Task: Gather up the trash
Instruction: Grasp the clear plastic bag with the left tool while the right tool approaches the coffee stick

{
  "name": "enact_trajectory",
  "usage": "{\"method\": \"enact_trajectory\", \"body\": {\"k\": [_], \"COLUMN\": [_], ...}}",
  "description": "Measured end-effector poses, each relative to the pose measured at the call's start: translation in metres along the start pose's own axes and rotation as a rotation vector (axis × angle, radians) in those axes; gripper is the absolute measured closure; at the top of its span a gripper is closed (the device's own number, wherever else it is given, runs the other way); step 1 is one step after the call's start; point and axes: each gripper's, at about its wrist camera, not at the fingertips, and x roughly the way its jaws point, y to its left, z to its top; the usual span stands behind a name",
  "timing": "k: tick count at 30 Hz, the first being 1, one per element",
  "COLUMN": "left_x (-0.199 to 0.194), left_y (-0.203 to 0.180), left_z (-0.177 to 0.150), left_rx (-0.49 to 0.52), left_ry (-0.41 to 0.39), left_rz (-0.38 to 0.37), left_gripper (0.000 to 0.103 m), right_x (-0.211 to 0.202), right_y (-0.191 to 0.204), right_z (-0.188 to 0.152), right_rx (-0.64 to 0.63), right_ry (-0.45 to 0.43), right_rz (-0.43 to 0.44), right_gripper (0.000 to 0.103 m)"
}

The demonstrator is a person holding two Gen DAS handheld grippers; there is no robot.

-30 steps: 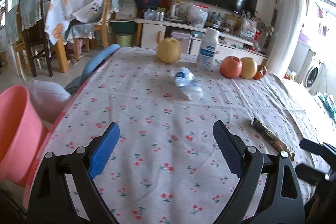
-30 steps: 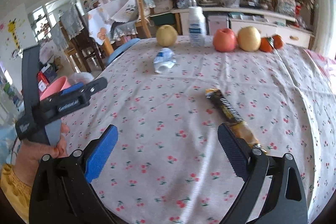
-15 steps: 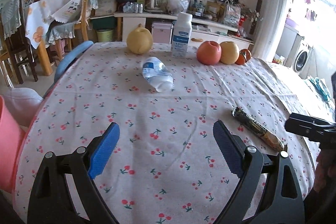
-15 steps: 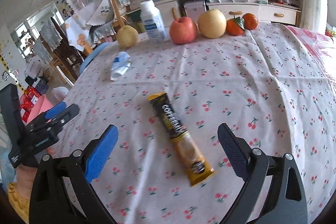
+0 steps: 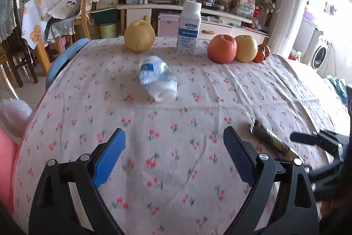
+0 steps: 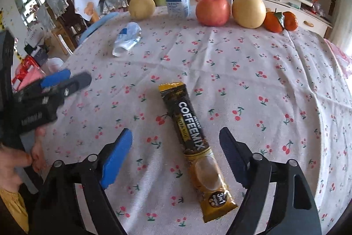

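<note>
**Trash pickup: approach stage**

Both hands have advanced over the table (image 6: 275,54) since 1 s ago. Right gripper (image 6: 176,155) now straddles the coffee sachet (image 6: 193,136); jaws closing, pads not yet touching it. Left gripper (image 5: 173,160) spread wide, empty, pointing twd the crushed bottle (image 5: 158,78), well apart. Risk: sachet lies flat, so pads may skid over it or pinch the cloth.
</note>
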Motion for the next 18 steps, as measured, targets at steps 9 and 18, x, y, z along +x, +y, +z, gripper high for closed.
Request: {"method": "enact_trajectory", "body": {"k": [9,18], "left_x": [0.047,0.100], "left_y": [-0.007,0.009], "left_z": [0.042,0.062], "left_rx": [-0.023,-0.094], "left_ry": [0.057,0.145], "left_rz": [0.036,0.109], "left_gripper": [0.012,0.012], "right_x": [-0.004,-0.004], "right_y": [-0.011,-0.018], "right_z": [0.005,0.005], "right_rx": [0.045,0.071], "right_ry": [-0.003,0.025], "right_rz": [0.022,0.046], "right_gripper": [0.022,0.018]}}
